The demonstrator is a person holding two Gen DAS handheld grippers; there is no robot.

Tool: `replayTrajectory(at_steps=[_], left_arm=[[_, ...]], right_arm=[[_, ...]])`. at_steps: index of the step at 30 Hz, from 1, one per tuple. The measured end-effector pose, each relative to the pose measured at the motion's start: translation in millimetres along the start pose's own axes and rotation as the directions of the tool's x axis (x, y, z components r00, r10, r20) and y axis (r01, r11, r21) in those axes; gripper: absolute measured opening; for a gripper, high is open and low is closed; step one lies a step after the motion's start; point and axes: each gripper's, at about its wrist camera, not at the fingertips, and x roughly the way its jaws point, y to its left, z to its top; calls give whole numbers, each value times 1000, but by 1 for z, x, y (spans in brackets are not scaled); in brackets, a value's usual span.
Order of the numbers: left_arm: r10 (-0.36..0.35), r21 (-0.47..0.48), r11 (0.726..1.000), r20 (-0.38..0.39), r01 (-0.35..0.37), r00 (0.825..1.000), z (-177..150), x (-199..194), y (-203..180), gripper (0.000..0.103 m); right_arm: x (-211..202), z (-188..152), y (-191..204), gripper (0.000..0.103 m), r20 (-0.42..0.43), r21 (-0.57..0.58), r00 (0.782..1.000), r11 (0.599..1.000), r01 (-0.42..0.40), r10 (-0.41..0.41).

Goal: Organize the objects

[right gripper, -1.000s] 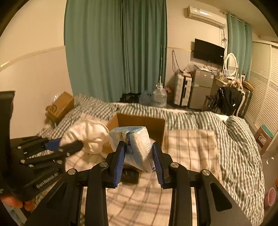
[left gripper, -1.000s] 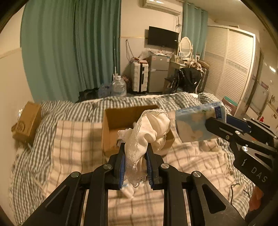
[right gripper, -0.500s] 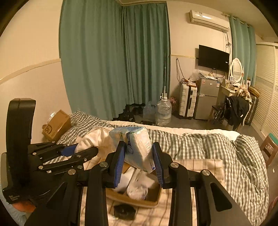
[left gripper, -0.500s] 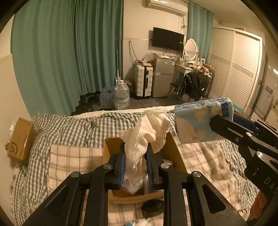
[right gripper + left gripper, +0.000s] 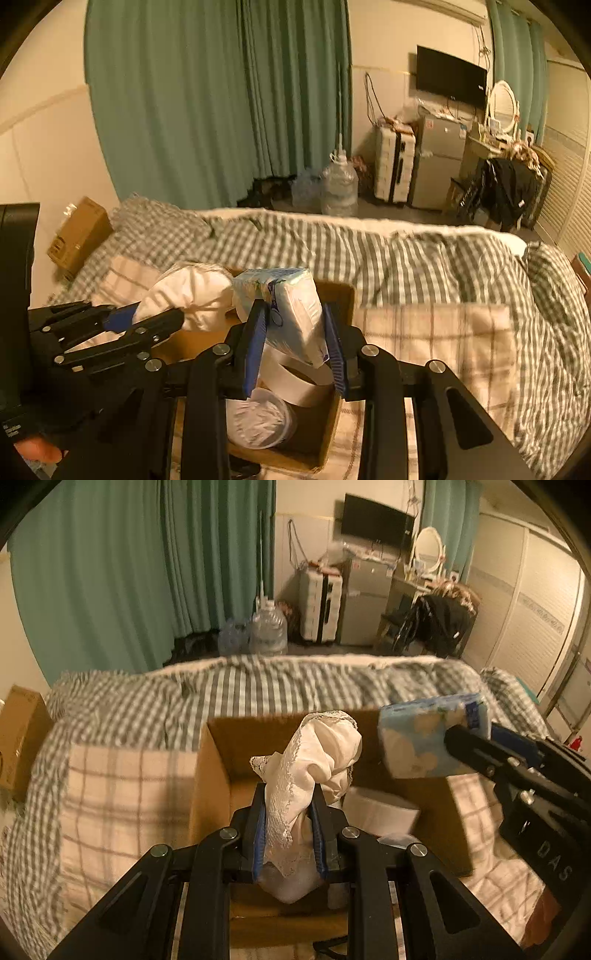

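Left wrist view: left gripper (image 5: 288,834) pinched a bunched white lace-trimmed cloth (image 5: 314,760), jaws pressed onto it, held over the open cardboard box (image 5: 210,775) on the checked bedding (image 5: 122,709). At right, the right gripper (image 5: 476,746) clamped a pale blue tissue pack (image 5: 424,738) above the box's far right corner. A white tape roll (image 5: 380,812) already lay inside the box.

Right wrist view: right gripper (image 5: 295,343) squeezed the tissue pack (image 5: 291,306) between blue pads; below it the tape roll (image 5: 295,380) and a white lidded tub (image 5: 258,421) sat in the box (image 5: 325,435). Left gripper (image 5: 147,321), with the cloth (image 5: 188,295), was just left of the pack, nearly touching.

Risks: both loads were crowded over one small box, so the grippers or items could bump on the way down. The cloth's lace could likely snag on a pad at release. The pack might land on the tub and tip over the box wall.

Versus a second ago: both grippers had travelled forward and down, from short of the box to directly above it; its contents came into view. Grips unchanged.
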Motion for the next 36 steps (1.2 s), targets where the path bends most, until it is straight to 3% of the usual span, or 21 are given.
replayTrajectory(at_steps=[4,7,8,9,10,11,16,19,22,28,33,36], left_arm=[[-17,-17,1000,-13,16,1000,-1,9,2,21],[-23,-24,999,-10,22,1000,2,4,1,31],[-25,-20,1000,-7,24,1000,3,1,1,45],[-17,-15,1000,5,17,1000,4,-6,0,64],[-8,-16,1000,21,8,1000,6,-11,0,72],[1,-17,1000,44,0,999,7,-20,-1,80],[30,-36,999,97,-27,995,13,-65,2,90],[50,-33,998,153,-46,987,10,-103,4,101],[62,-42,998,220,-54,974,4,-143,7,103],[85,-50,996,278,-74,957,-18,-196,13,103],[104,-75,993,269,-87,957,-48,-204,18,103],[119,-105,990,241,-96,963,-69,-191,24,103]], right_arm=[[13,-6,-8,31,-13,28,1000,1000,-7,7],[11,-4,-13,35,6,40,1000,999,-13,12],[7,-3,-13,42,16,43,1000,999,-16,16],[1,-1,-13,48,28,48,1000,999,-13,12],[-3,2,-13,60,38,52,999,999,-10,8],[-11,5,-14,65,54,54,999,998,-10,7],[-52,15,-12,73,100,48,995,999,10,-15],[-89,18,-8,77,139,27,990,1000,16,-19],[-128,19,-2,82,165,6,986,1000,27,-28],[-201,10,14,94,230,-10,972,999,47,-43],[-231,-14,26,103,261,-18,960,994,106,-98],[-223,-34,29,103,222,-6,971,996,93,-90]])
